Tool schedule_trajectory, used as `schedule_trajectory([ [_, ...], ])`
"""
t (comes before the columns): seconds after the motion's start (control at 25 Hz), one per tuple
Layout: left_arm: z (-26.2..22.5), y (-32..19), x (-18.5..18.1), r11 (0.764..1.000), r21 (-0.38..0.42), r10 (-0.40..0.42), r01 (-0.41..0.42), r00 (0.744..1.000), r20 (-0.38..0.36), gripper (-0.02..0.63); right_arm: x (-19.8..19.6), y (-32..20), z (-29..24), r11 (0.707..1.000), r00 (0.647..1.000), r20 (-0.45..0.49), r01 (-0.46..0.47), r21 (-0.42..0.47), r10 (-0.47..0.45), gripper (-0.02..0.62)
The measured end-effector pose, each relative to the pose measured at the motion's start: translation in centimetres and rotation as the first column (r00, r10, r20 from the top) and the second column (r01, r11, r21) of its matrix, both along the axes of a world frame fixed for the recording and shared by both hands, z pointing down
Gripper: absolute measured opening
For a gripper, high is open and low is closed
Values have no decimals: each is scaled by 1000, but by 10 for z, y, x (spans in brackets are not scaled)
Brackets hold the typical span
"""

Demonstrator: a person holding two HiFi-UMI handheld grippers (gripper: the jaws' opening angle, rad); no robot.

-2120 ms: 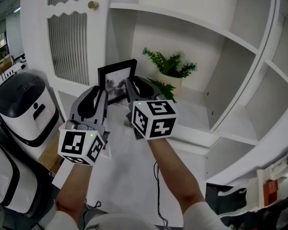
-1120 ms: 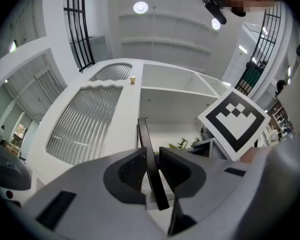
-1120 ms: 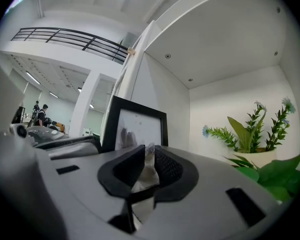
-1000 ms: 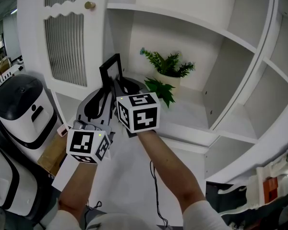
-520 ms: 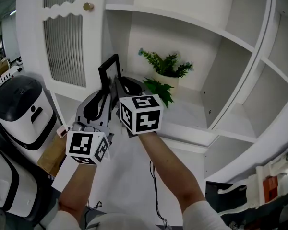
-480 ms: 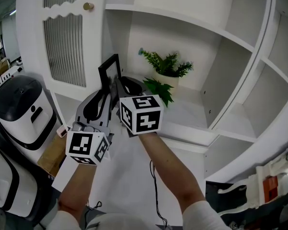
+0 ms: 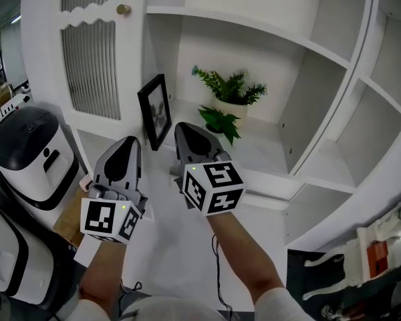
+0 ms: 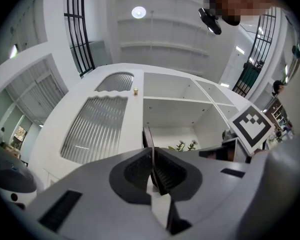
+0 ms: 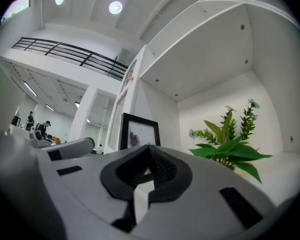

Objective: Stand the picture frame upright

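The black picture frame [image 7: 155, 110] stands upright on the white shelf [image 7: 267, 154], close to the compartment's left wall. No gripper touches it. My left gripper [image 7: 129, 142] hangs below and left of the frame, short of the shelf edge. Its jaws are closing and meet with nothing between them. My right gripper [image 7: 183, 128] sits just right of the frame's lower corner, also closing to shut and empty. The frame [image 8: 147, 136] shows edge-on past the left gripper [image 8: 151, 152]. In the right gripper view the frame [image 9: 139, 132] faces the right gripper [image 9: 150, 152].
Two green potted plants [image 7: 230, 92] stand on the same shelf, right of the frame, and the plants [image 9: 230, 139] fill the right side of the right gripper view. A ribbed cabinet door [image 7: 93, 52] with a brass knob [image 7: 125, 9] is at left. A white and black appliance [image 7: 33, 152] stands lower left.
Both grippers were at the frame before; now they have let go and drawn back toward me. The frame stays standing alone on the shelf.
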State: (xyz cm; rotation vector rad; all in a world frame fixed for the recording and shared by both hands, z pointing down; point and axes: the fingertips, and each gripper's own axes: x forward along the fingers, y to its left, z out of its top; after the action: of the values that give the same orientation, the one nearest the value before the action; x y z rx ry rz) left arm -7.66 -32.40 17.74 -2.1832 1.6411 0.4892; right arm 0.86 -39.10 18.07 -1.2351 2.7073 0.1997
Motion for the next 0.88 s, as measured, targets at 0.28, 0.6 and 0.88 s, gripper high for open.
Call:
schedule_trajectory([
  [0.28,23,20,-11,997,-53,51,-51,999,0,17,32,35,10,999,997,62,-38,10,37,9],
  [0.6,53,39,-37,989,-106,107,-108,994,-19,17,49,81,33,991,991,31,-132,25,131,9],
  [0.88,84,62,-70,976,-167,131,-137,990,-49,17,69,114,78,971,972,53,-224,-88,229,9],
])
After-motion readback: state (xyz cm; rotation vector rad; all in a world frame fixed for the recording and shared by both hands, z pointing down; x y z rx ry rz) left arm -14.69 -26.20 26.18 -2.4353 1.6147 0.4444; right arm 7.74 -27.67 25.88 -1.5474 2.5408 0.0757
